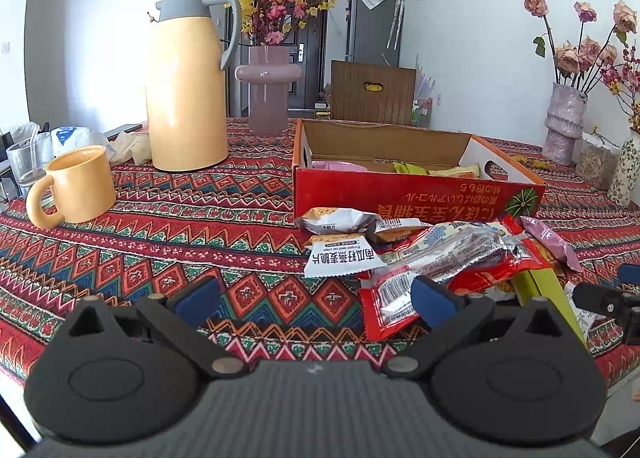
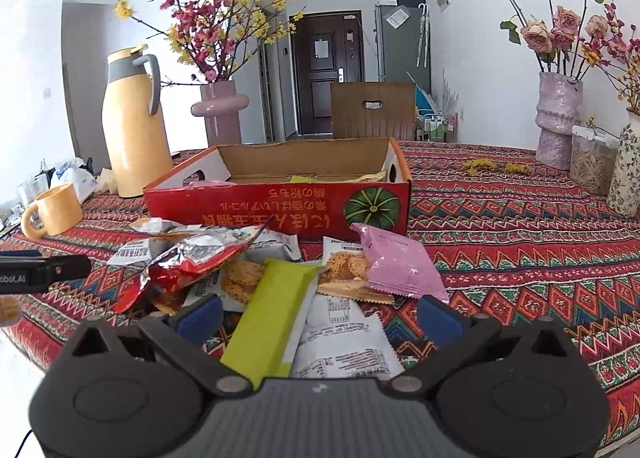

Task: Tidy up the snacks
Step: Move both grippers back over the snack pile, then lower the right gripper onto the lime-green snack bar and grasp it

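Observation:
A pile of snack packets (image 1: 436, 254) lies on the patterned tablecloth in front of a red cardboard box (image 1: 400, 192) that holds a few packets. My left gripper (image 1: 316, 300) is open over bare cloth, just left of the pile, its right finger beside a red packet (image 1: 390, 302). In the right wrist view the same pile shows a green bar (image 2: 276, 314), a pink packet (image 2: 400, 266) and a red foil packet (image 2: 188, 262) before the red box (image 2: 280, 206). My right gripper (image 2: 320, 316) is open, its fingers either side of the green bar and white packets, gripping nothing.
A yellow thermos jug (image 1: 186, 78), a yellow mug (image 1: 76, 186) and a pink vase with blossoms (image 1: 268, 90) stand at the left and back. Further vases with roses (image 2: 558, 118) and a jar stand at the right. A wooden chair back (image 2: 372, 110) is behind the table.

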